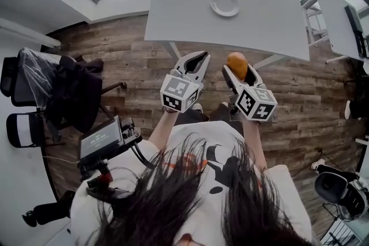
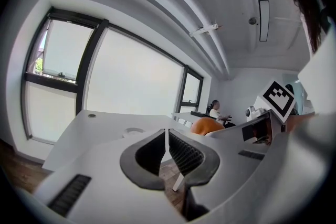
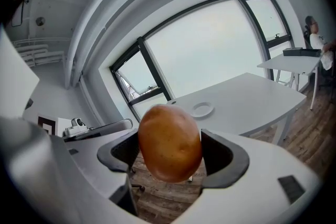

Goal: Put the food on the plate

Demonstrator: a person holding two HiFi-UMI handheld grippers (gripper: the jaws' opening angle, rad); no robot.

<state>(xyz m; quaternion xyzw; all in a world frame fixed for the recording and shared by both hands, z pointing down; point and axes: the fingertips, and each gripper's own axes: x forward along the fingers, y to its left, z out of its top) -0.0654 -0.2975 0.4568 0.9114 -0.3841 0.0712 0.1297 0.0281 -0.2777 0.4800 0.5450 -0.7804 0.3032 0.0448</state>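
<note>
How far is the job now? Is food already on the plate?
Done: the right gripper is shut on the potato. In hand: it holds it over the floor, short of the table. To do: set it on the empty plate. The left gripper is shut, empty.

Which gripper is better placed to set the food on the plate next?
Right. The right gripper holds the potato between its fingers, and the empty plate sits on the table ahead. The left gripper is shut on nothing, so it has no food to deliver.
</note>
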